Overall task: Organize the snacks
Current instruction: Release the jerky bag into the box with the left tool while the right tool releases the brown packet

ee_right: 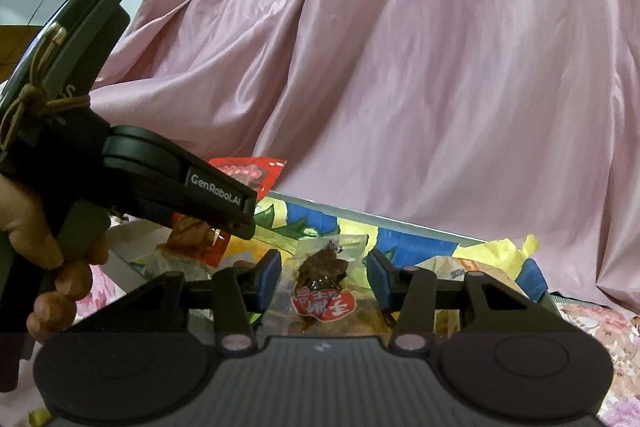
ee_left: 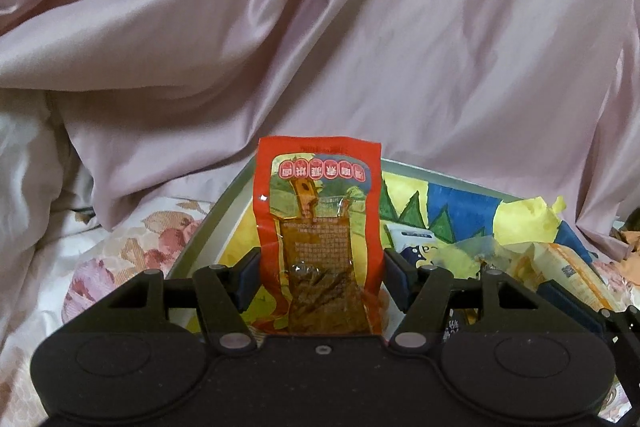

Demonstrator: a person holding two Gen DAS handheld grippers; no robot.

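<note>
My left fingers hold the red snack packet upright by both side edges, just above the near left part of the tray. My right fingers stand narrow around a clear packet of dark snack; it looks pinched at its edges, over the tray's middle. The tray has a blue-and-yellow lining and grey rim, and lies on a floral bed sheet. More wrappers pile at the tray's right. Pink satin cover rises behind the tray. My left hand shows left of the tray.
</note>
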